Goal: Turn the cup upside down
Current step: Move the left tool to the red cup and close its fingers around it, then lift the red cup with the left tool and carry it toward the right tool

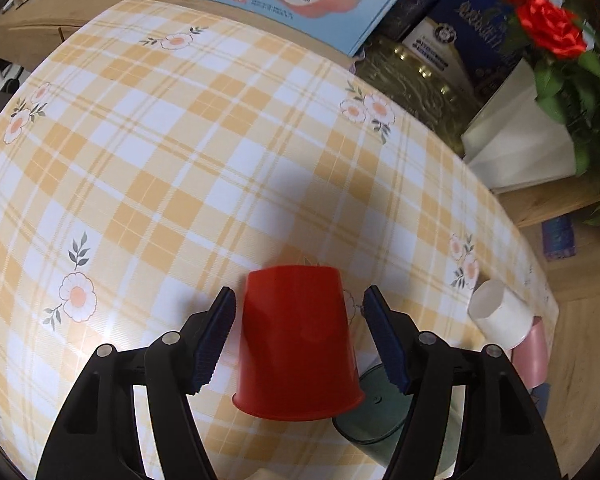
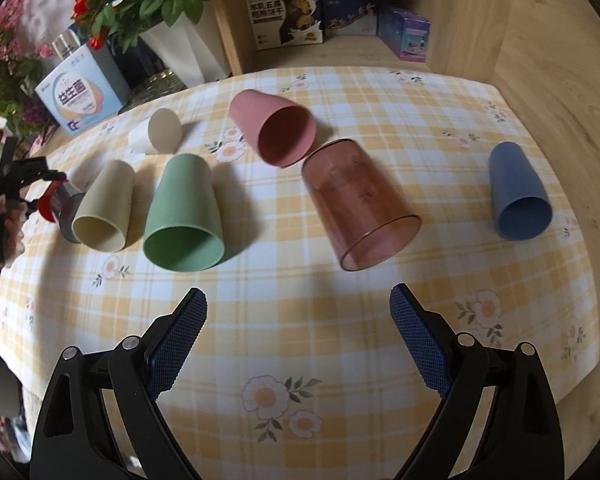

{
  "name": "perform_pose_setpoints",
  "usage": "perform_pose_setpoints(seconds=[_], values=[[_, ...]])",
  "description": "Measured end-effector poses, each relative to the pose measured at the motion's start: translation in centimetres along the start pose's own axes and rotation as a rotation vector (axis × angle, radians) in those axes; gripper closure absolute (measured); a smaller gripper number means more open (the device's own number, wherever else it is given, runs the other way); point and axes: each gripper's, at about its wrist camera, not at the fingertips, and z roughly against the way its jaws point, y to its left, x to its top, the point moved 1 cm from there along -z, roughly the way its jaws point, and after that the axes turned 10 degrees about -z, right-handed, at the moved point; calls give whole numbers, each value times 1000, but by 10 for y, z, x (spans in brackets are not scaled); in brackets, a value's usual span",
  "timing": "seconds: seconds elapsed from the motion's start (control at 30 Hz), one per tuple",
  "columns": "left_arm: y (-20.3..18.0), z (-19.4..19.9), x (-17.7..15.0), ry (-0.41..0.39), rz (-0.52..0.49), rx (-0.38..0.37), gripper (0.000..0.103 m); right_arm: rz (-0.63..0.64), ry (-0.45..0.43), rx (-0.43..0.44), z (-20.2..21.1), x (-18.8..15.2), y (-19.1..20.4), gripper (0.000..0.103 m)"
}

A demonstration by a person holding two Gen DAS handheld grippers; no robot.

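Left hand-held gripper point(image 1: 299, 334) agape around inverted red cup point(image 1: 298, 344), dark green cup point(image 1: 374, 408) alongside, right hand-held gripper point(image 2: 299, 340) agape

On my left feed I see a smooth, slightly glossy red plastic cup point(image 1: 296, 340) between the ribbed blue rubbery pads point(image 1: 216, 336) of the black matt plastic left tool point(image 1: 298, 336), on the counter's yellow-checked floral cloth point(image 1: 180, 160), which looks smooth with a faint sheen. My right feed shows a clear, glossy pink-tinted plastic tumbler point(image 2: 356, 204), a matt green cup point(image 2: 184, 216), and pale wood-grain shelving point(image 2: 540, 80).
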Motion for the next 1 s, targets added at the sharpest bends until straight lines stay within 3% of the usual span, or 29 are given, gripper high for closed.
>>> perform_pose_setpoints(seconds=[0.1,0.27,0.53,0.77,0.9,1.0], values=[[-4,-3,-4,24,-18,6,49,0,0,13,2,-2,1,13],[-5,10,-8,8,-27,2,50,-19,-8,25,9,-7,-2,13],[13,64,-38,-29,0,-2,50,-40,-49,60,27,-11,-6,13],[-6,101,-118,-38,-38,-29,50,-46,-69,87,38,-21,-9,13],[-44,94,-180,-3,-61,-102,50,-46,-69,74,36,-24,-18,13],[-74,84,-209,16,-84,-146,50,-43,-62,65,33,-27,-26,13]])
